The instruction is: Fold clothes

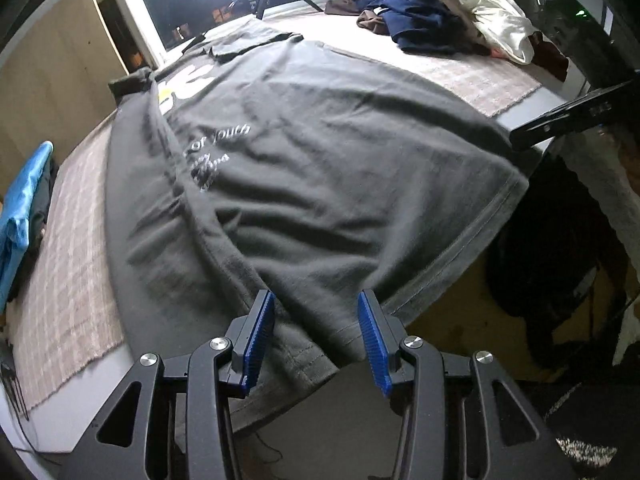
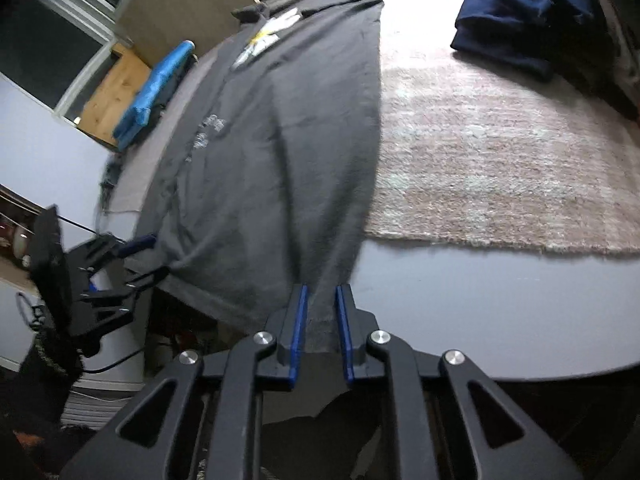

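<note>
A dark grey T-shirt with white lettering and a daisy print lies spread over the table, its hem toward me. My left gripper stands open at the near hem; a fold of the hem lies between the blue pads, which do not press on it. The right wrist view shows this left gripper at the shirt's far-left hem corner. My right gripper is shut on the T-shirt at its right hem corner, and creases run out from the pinched fabric.
A beige woven mat covers the grey table. A heap of navy, brown and white clothes lies at the back right. A folded blue garment sits at the left edge. A black device juts over the right edge.
</note>
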Demonstrator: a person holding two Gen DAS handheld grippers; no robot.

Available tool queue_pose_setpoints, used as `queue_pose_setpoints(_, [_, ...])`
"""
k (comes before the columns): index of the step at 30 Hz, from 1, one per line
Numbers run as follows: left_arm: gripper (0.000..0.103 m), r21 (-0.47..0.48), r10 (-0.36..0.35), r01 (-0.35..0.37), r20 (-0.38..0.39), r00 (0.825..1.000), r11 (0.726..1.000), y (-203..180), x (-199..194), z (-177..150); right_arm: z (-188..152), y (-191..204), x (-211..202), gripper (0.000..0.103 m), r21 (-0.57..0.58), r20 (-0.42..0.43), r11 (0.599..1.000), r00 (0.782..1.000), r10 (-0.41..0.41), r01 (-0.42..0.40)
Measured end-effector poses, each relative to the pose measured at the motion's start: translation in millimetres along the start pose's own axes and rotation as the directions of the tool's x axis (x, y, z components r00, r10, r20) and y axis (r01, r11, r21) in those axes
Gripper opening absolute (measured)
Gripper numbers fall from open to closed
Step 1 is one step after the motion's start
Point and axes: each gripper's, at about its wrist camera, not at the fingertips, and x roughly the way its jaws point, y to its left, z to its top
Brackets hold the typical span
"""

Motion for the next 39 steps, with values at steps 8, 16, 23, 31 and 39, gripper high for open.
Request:
queue_pose_setpoints(8, [0.041, 0.031, -0.066, 0.066, -0.007, 0.998, 0.997, -4, 0, 6, 2, -32, -9, 0.016, 0.093, 0.029, 0.996, 1.0, 0.007, -0.009])
queue_pose_setpoints(16, [0.048, 0.003, -0.113, 0.114, -0.04, 0.993, 0.994, 5, 8, 5, 6, -4, 14, 0.007, -0.009, -0.019, 0.998, 0.998, 0.065, -0.065])
queue_pose_setpoints(23, [0.046, -0.001, -0.124, 0.124, -0.039, 0.991, 0.992, 15, -4, 3, 9, -23, -18, 0.004, 0.019, -0.003, 0.999, 0.999, -0.048, 0.048])
queue_pose_setpoints(31, [0.047, -0.372, -0.069, 0.036, -0.076, 0.995, 0.927, 101, -31, -39, 6, -9, -4, 0.004, -0.01, -0.039, 0.999, 0.998, -0.052, 0.052])
queue_pose_setpoints(39, [0.047, -0.426, -0.064, -0.005, -0.149, 0.987, 0.905, 100, -14, -52, 5, -4, -2, 0.004, -0.012, -0.047, 0.997, 0.996, -0.079, 0.079])
